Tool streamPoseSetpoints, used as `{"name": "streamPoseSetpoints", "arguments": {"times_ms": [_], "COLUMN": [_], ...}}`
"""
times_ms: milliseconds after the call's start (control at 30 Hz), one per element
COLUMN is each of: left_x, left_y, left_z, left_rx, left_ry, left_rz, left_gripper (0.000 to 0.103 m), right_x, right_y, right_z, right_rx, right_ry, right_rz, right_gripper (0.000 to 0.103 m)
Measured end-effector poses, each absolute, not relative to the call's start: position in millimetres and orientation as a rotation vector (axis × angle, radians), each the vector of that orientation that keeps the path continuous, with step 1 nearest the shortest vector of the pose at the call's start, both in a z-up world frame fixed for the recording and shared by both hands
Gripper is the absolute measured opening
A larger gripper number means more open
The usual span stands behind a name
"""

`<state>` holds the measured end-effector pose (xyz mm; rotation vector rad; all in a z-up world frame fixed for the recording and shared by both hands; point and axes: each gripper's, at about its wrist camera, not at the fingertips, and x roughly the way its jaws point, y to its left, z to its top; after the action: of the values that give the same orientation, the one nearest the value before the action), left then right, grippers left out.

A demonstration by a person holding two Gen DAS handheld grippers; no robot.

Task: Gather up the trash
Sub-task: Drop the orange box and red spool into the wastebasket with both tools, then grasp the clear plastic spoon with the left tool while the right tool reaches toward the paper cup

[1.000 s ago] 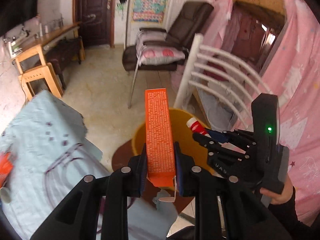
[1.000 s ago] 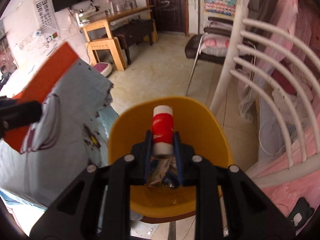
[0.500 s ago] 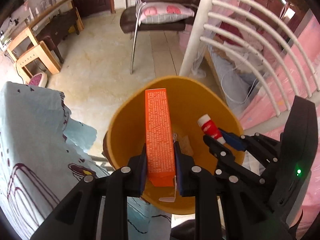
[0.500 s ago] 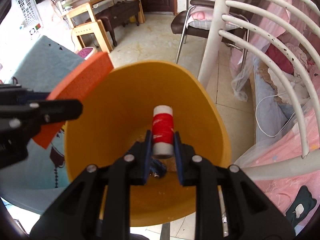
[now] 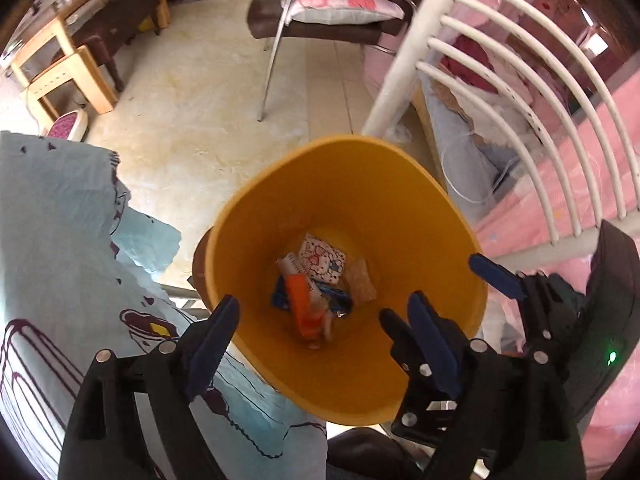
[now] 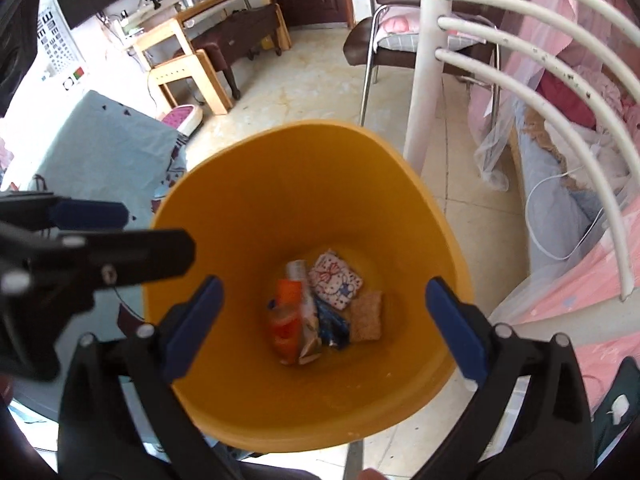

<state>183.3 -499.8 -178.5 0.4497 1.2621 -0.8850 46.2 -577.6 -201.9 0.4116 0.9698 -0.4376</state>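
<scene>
A yellow bin [image 5: 260, 216] stands on the floor below both grippers; it also shows in the right wrist view [image 6: 280, 184]. At its bottom lie the orange box [image 5: 306, 308], a white spotted packet [image 5: 324, 258], a brown pad [image 5: 362, 280] and blue wrappers. The right wrist view shows the orange box [image 6: 288, 312], the spotted packet [image 6: 336, 280] and the brown pad [image 6: 366, 316]. My left gripper [image 5: 324, 328] is open and empty over the bin's near rim. My right gripper [image 6: 324, 320] is open and empty above the bin, and appears in the left wrist view [image 5: 452, 292].
A table with a light blue patterned cloth [image 5: 60, 240] is left of the bin. A white bed rail [image 5: 520, 80] and pink bedding [image 5: 580, 184] are right. A chair with a pink cushion [image 5: 340, 8] and a wooden stool [image 5: 68, 80] stand farther back on the tiled floor.
Both grippers opened over the bin. The orange box left my left gripper and the red-and-white tube left my right gripper; both dropped into the bin.
</scene>
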Motion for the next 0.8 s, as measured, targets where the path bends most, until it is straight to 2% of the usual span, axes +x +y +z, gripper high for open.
{"name": "streamPoseSetpoints", "arguments": {"times_ms": [233, 367, 567, 800], "left_x": [179, 171, 158, 155], "left_y": [-476, -437, -344, -217], "left_z": [-153, -116, -56, -17], "left_rx": [0.345, 0.281, 0.227, 0.177], "left_ry": [1.171, 1.065, 0.865, 0.706], "left_rz": [-0.901, -0.922, -0.864, -0.683], "left_gripper": [0.082, 0.082, 0.082, 0.082], "right_x": [46, 43, 46, 68], "right_y": [-564, -551, -519, -445], "right_z": [-181, -158, -119, -69], "right_rx": [0.316, 0.244, 0.184, 0.092], "right_ry": [0.941, 0.899, 0.820, 0.703], "right_rz": [-0.451, -0.460, -0.399, -0.210], "right_gripper": [0.097, 0.097, 0.097, 0.097]}}
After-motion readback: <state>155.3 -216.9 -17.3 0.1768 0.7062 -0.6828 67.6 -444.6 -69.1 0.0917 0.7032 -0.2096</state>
